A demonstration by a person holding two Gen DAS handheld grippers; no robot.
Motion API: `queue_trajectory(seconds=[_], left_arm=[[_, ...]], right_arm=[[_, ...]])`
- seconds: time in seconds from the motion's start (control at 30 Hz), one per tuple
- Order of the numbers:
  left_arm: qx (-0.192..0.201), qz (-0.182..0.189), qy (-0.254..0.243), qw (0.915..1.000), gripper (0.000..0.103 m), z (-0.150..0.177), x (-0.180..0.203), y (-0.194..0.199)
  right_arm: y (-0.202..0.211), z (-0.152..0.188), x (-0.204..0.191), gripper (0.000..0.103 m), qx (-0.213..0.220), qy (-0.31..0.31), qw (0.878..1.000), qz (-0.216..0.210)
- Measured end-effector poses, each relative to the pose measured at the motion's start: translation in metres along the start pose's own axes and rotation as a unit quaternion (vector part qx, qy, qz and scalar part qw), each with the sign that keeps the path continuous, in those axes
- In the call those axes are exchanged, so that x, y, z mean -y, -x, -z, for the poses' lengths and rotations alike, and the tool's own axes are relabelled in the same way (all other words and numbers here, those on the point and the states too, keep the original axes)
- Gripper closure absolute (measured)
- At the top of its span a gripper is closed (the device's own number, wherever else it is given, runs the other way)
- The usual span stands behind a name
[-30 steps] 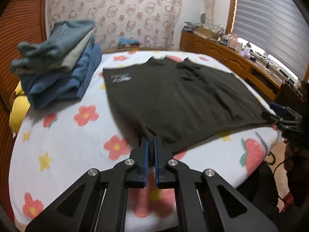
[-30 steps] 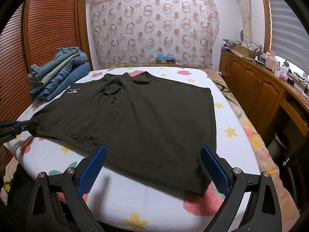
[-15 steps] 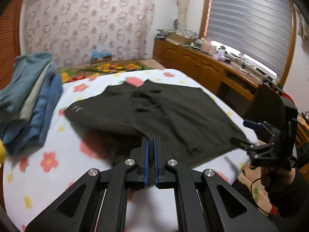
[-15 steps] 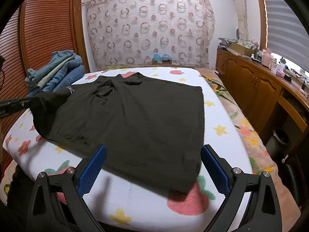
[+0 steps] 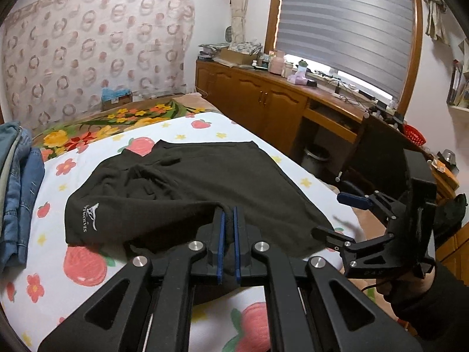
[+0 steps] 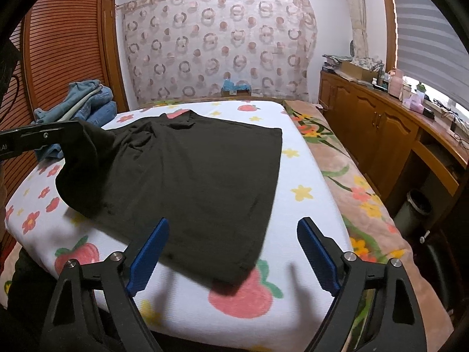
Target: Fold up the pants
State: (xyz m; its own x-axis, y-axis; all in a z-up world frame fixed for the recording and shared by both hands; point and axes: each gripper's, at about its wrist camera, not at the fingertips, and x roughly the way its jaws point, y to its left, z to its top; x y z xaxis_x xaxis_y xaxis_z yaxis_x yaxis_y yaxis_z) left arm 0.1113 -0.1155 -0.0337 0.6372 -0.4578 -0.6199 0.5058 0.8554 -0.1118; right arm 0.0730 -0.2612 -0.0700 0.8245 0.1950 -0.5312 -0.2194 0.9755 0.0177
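The pants (image 5: 187, 187), dark, lie on my flower-print bed (image 5: 52, 264); in my left wrist view my left gripper (image 5: 228, 226) is pinched tight on their raised near edge, folded toward my right gripper (image 5: 340, 217) at the right. In my right wrist view my right gripper (image 6: 234, 252) hovers spread wide, holding nothing, over the pants' (image 6: 193, 176) near corner, level.

My left gripper (image 5: 228, 220) is clamped on cloth, lifted; my right gripper (image 6: 233, 252) hangs with fingers spread wide, holding nothing.
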Motion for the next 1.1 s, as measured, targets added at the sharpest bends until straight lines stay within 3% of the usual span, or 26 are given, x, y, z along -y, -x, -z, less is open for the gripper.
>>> queue_trajectory(seconds=[0.13,0.27,0.33,0.43,0.5,0.87,1.1], left_arm=[[-0.014,-0.015,0.002,0.9998,0.095,0.005,-0.003,-0.003],[-0.014,-0.031,0.006,0.9994,0.075,0.009,-0.012,0.002],[-0.010,-0.046,0.008,0.9989,0.059,0.013,-0.018,0.007],[-0.010,-0.051,0.017,0.9985,0.055,0.018,-0.028,0.011],[-0.009,-0.052,0.028,0.9982,0.042,0.022,-0.035,0.016],[0.014,-0.062,0.064,0.9959,0.040,0.044,-0.061,0.045],[0.064,-0.053,0.067,0.9943,0.040,0.043,-0.062,0.078]], right_arm=[[0.001,-0.001,-0.002,0.015,-0.001,-0.002,1.000,-0.001],[-0.001,-0.003,-0.003,0.015,0.000,-0.005,1.000,-0.006],[0.000,-0.003,-0.003,0.016,0.000,-0.004,1.000,-0.010],[-0.001,-0.005,-0.007,0.017,0.000,0.002,1.000,-0.014],[-0.002,-0.007,-0.010,0.017,0.001,0.004,1.000,-0.017],[-0.006,-0.011,-0.016,0.022,0.005,0.017,0.999,-0.041],[-0.006,-0.012,-0.017,0.023,0.007,0.025,0.998,-0.049]])
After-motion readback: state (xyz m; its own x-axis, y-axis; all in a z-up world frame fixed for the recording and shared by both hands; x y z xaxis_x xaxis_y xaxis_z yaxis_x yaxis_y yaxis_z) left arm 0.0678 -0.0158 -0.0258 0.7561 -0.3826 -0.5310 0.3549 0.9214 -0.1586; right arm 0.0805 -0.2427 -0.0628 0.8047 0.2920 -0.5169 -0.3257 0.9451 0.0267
